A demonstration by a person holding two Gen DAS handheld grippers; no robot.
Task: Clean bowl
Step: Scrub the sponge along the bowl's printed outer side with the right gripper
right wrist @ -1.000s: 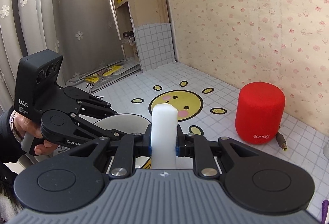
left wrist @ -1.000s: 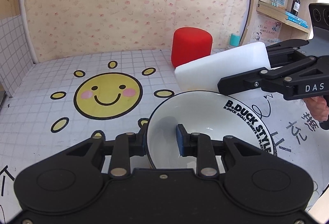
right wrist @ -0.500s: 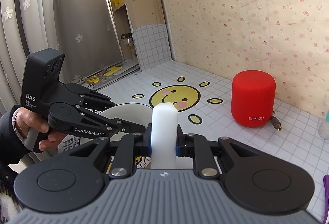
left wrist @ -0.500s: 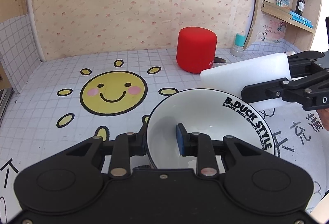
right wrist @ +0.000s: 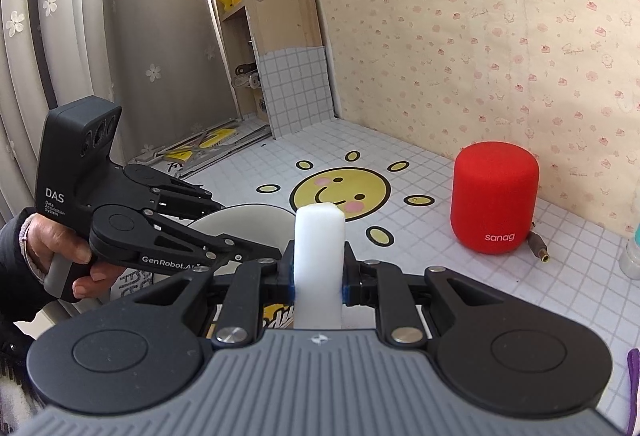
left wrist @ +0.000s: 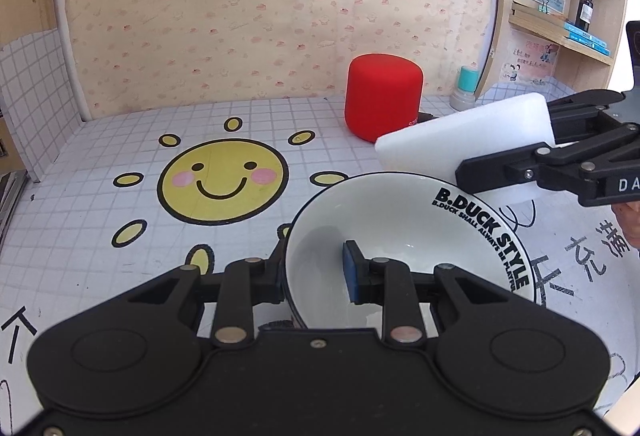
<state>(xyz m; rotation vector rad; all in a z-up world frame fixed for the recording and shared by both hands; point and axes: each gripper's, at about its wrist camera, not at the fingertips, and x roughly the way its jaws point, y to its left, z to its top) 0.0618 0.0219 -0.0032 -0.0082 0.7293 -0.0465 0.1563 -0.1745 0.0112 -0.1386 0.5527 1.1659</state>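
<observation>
One empty white bowl (left wrist: 408, 236)

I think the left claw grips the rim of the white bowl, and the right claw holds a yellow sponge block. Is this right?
Not quite: in the right wrist view the sponge block in the right claw is white. The left claw does grip the bowl rim.

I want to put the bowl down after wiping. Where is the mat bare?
Bare mat lies over the sun face and left of it to the tiled wall. It is crowded on the right: red speaker, sponge, bowl.
</observation>
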